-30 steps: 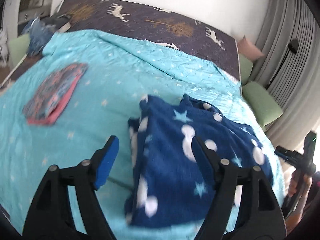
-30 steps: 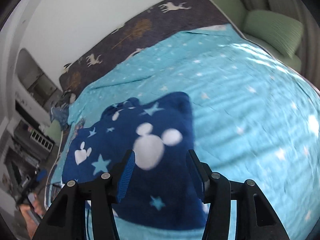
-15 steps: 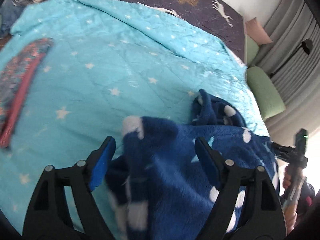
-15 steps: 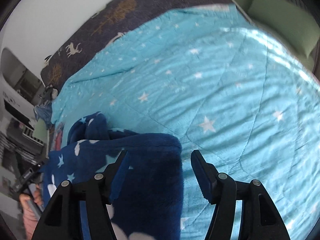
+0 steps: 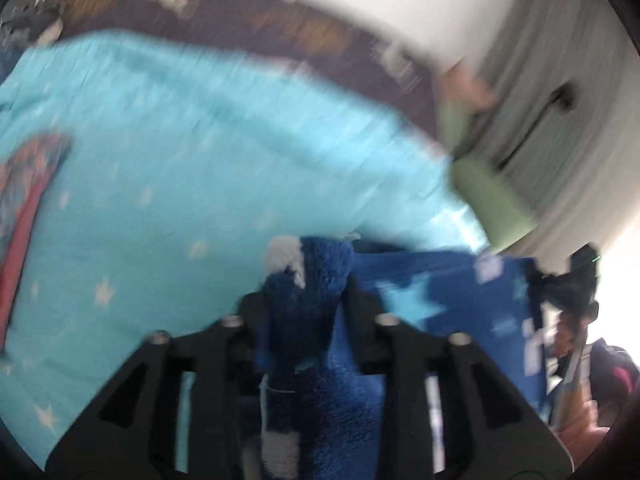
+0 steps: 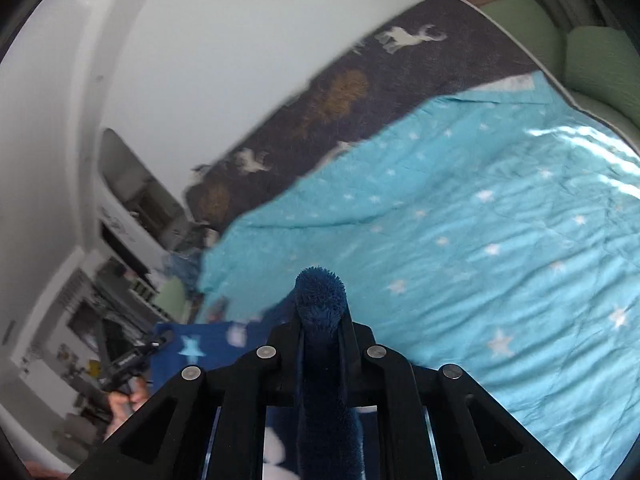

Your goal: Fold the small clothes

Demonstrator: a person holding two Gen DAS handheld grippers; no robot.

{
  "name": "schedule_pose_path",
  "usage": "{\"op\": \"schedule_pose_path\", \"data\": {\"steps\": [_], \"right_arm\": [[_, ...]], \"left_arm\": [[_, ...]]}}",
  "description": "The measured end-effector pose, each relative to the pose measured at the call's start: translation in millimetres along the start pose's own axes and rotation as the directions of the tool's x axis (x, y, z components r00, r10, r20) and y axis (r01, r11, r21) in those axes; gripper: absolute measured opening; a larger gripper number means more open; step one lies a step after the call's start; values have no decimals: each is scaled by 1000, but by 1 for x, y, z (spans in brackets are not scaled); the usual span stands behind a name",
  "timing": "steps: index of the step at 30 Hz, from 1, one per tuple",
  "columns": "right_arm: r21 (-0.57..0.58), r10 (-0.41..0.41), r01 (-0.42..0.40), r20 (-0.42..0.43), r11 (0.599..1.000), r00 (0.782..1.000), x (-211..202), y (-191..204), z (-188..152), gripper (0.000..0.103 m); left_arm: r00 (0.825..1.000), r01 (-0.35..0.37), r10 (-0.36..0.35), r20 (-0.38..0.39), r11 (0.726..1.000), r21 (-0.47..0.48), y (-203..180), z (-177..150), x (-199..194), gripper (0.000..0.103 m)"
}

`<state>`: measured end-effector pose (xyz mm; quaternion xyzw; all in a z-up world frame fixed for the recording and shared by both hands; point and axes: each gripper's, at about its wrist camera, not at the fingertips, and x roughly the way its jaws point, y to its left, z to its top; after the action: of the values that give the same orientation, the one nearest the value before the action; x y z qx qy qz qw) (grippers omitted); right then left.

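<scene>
A fold of the navy fleece garment [image 5: 316, 320] is pinched between the jaws of the left claw [image 5: 306, 312], which have just been closing onto it; a bunched tuft with a white patch is pushed up past the fingertips. In the right wrist view, a narrower ridge of the same garment [image 6: 320, 344] is clamped in the right claw [image 6: 320, 320], whose jaws have likewise just been closing, and a rounded fuzzy tip is seen standing above them. Between the two claws the fleece is stretched as a taut band printed with pale stars and white shapes; in the left wrist view it runs rightward to the right claw [image 5: 560, 292], and in the right wrist view it runs leftward to the left claw [image 6: 132, 356], held by a hand [image 6: 124, 400]. The band appears lifted off the bedding, though how far cannot be told.

Beyond the garment, a turquoise star-printed quilt [image 6: 480, 240] is spread over the bed. A folded red-patterned garment [image 5: 28, 208] lies on the quilt at the left edge, well apart from the fleece. Farther back, a dark bedsheet with deer and trees [image 6: 360, 92] is exposed along the wall. Green cushions [image 6: 600, 56] and grey curtains [image 5: 560, 80] are seen past the bed's far corner. The left wrist view is heavily blurred.
</scene>
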<state>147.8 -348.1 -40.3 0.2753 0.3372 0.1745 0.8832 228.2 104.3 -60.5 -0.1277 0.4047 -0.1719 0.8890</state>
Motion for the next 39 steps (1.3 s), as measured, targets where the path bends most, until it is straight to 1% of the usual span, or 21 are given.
{"op": "schedule_pose_path", "data": {"steps": [1,2,4,6,8,10,12,15,17,19,20,21,22,24,26,29,31,33,35,38,39], "right_arm": [[46,-75,78,-75,996,994,20,-18,-5,25],[81,-172,185,-143,979,975,34,-32,-13,27],[109,-252,276,-195,955,948,39,-46,-28,27],[115,-242,260,-150,959,959,21,-44,-35,28],[73,-265,272,-92,960,960,-7,-26,-37,29],[24,-235,237,-50,971,971,-30,0,-41,30],[-46,-164,163,-32,986,986,-46,28,-45,30],[-129,7,-14,-55,992,998,-59,72,-72,37],[-136,75,-92,-126,986,989,-44,86,-95,41],[-126,-10,-15,-199,992,980,-18,80,-114,41],[-115,-71,45,-227,992,971,-5,72,-121,40],[-104,-117,94,-251,990,961,7,62,-131,31],[-97,-131,110,-249,989,960,10,57,-138,26],[-105,-149,129,-212,986,966,-3,64,-139,26],[-113,-187,166,-206,980,961,-19,75,-134,29],[-173,-152,124,-162,977,975,-51,101,-133,36],[-194,-111,82,-143,977,983,-67,109,-140,49],[-197,-88,56,-156,979,984,-67,113,-149,54],[-189,-117,76,-212,979,970,-51,106,-164,54],[-190,-281,232,-303,954,910,-25,84,-187,53],[-184,-284,237,-298,954,912,-26,82,-192,52]], "left_arm": [[996,-60,59,-60,998,-12,7,-5,14,37],[988,-116,113,-109,993,-28,13,-14,24,37],[993,-97,93,-73,994,-45,15,-20,13,42],[994,-105,105,3,994,-43,9,-20,-16,57],[993,-99,101,60,994,-49,3,-19,-45,59],[992,-55,59,115,998,-35,-9,-20,-72,60],[988,13,-14,155,1000,6,-28,-35,-98,68],[989,52,-60,139,997,56,-49,-60,-92,71],[998,-31,28,60,998,52,-48,-81,-68,71],[978,-207,208,-32,977,45,-33,-110,-34,74],[978,-200,201,-51,979,32,-28,-120,-28,77],[989,-146,144,-44,988,-42,-16,-128,-30,77],[994,-109,106,-36,989,-101,-8,-129,-36,77],[997,-71,68,-21,984,-163,-3,-124,-56,76],[995,-87,92,31,986,-139,-9,-121,-76,75],[995,-56,63,78,995,-87,-18,-122,-100,75],[994,-83,87,62,994,-76,-20,-132,-100,76],[990,-143,143,-5,987,-73,-16,-145,-90,76],[988,-149,145,-59,986,-79,-9,-153,-76,77],[995,-89,79,-62,981,-172,6,-164,-80,79],[996,-82,74,-49,978,-193,9,-163,-89,79]]}}
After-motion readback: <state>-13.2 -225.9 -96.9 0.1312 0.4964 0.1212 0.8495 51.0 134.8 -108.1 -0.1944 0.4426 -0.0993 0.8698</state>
